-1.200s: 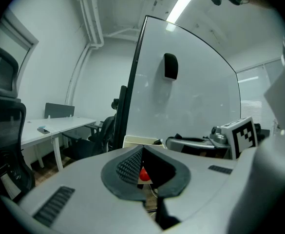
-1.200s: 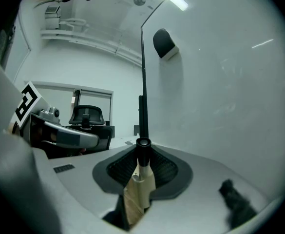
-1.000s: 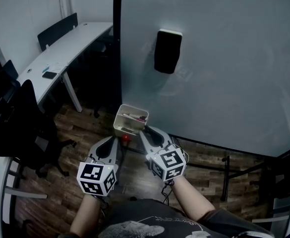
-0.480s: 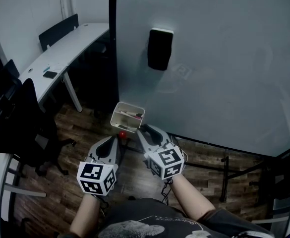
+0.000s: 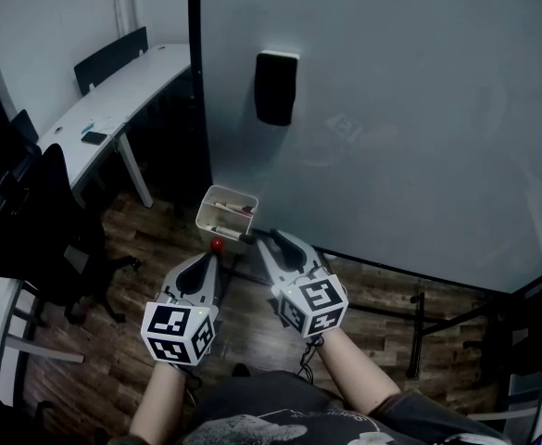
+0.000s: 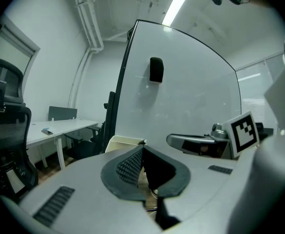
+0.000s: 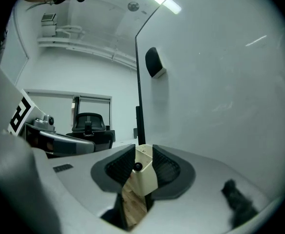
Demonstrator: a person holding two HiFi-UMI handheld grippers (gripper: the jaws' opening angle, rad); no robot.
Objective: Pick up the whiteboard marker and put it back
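A cream marker tray [image 5: 224,213] hangs at the whiteboard's [image 5: 409,119] lower left corner, with markers lying in it. My right gripper [image 5: 271,238] points at the tray from just in front, its jaws opening. In the right gripper view the gripper [image 7: 143,154] frames the tray [image 7: 145,177], and a small black round marker end [image 7: 138,166] shows in the gap with neither pad touching it. My left gripper [image 5: 202,261] hangs lower left of the tray, and in its own view the left gripper [image 6: 142,153] is shut on nothing.
A black eraser [image 5: 276,86] sticks to the whiteboard above the tray. A red ball-like thing [image 5: 217,245] sits below the tray. A long white desk [image 5: 113,109] and black office chairs [image 5: 39,239] stand at the left, and the floor [image 5: 113,360] is wooden.
Both grippers have drawn a little back from the tray. The whiteboard, eraser and tray have slid left in the head view.
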